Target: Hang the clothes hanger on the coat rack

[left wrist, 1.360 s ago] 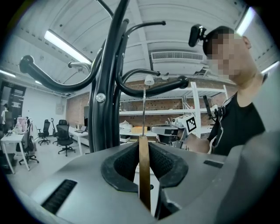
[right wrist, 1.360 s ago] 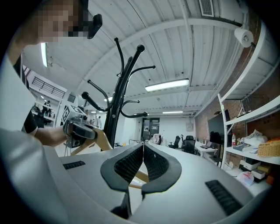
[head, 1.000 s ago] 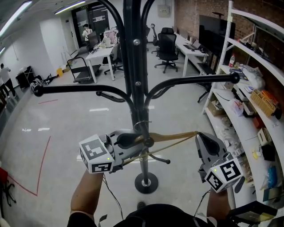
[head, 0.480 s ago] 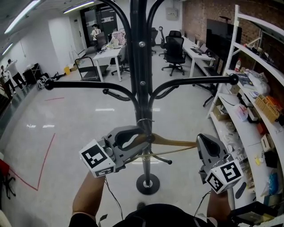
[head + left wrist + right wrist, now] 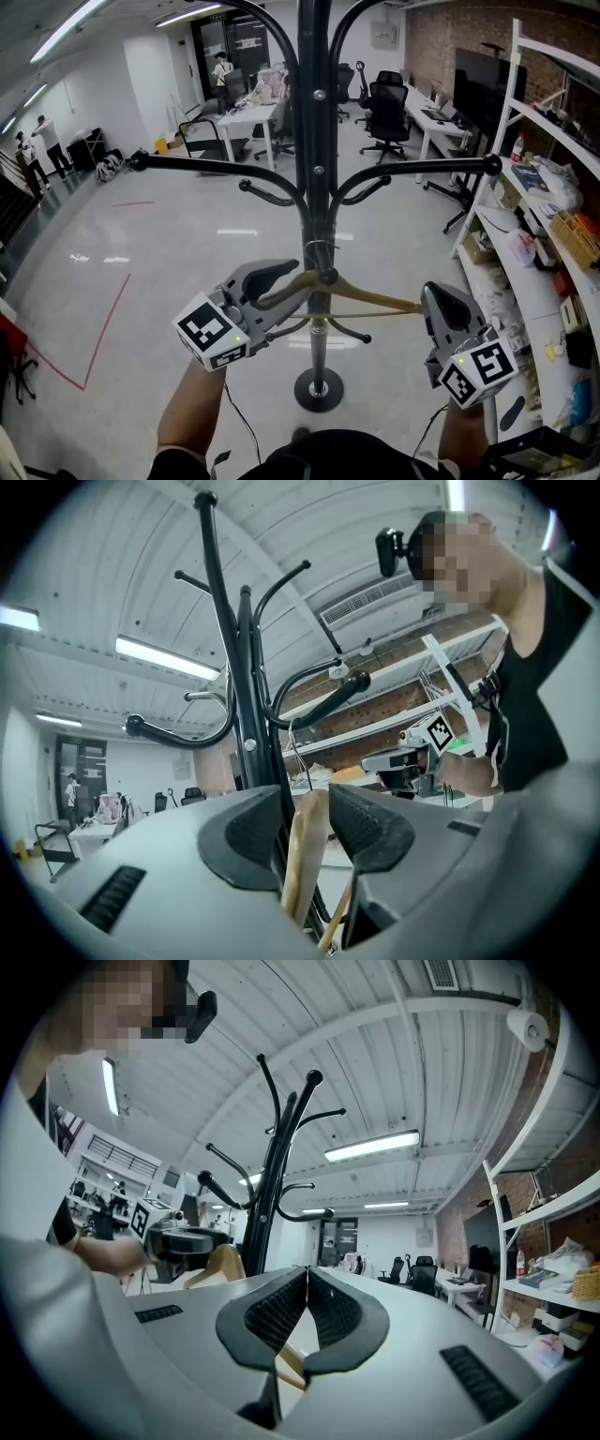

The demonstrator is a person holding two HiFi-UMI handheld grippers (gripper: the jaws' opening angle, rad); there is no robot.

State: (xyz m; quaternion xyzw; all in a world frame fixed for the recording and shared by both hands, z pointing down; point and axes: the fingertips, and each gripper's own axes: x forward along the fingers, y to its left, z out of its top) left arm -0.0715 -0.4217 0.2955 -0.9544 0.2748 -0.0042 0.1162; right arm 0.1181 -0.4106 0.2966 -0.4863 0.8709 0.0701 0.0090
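The black coat rack (image 5: pixel 314 141) stands straight ahead, with curved arms spreading left and right. A wooden clothes hanger (image 5: pixel 370 298) lies across the pole at waist height, its wire hook close against the pole; whether it rests on a peg I cannot tell. My left gripper (image 5: pixel 281 281) is open, and the hanger's left arm (image 5: pixel 305 855) runs loosely between its pads. My right gripper (image 5: pixel 433 292) is shut on the hanger's right end, whose wood (image 5: pixel 291 1358) shows just below the closed tips (image 5: pixel 307 1274).
White shelves (image 5: pixel 553 216) full of goods line the right side. Desks and office chairs (image 5: pixel 389 103) stand at the back. The rack's round base (image 5: pixel 319 389) sits on the glossy floor, with short low pegs (image 5: pixel 347 330) above it. A red line (image 5: pixel 103 328) marks the floor at left.
The left gripper's jaws have opened off the hanger's left arm, and that gripper has shifted slightly and rolled. The right gripper has stayed where it was, still holding the hanger's end.
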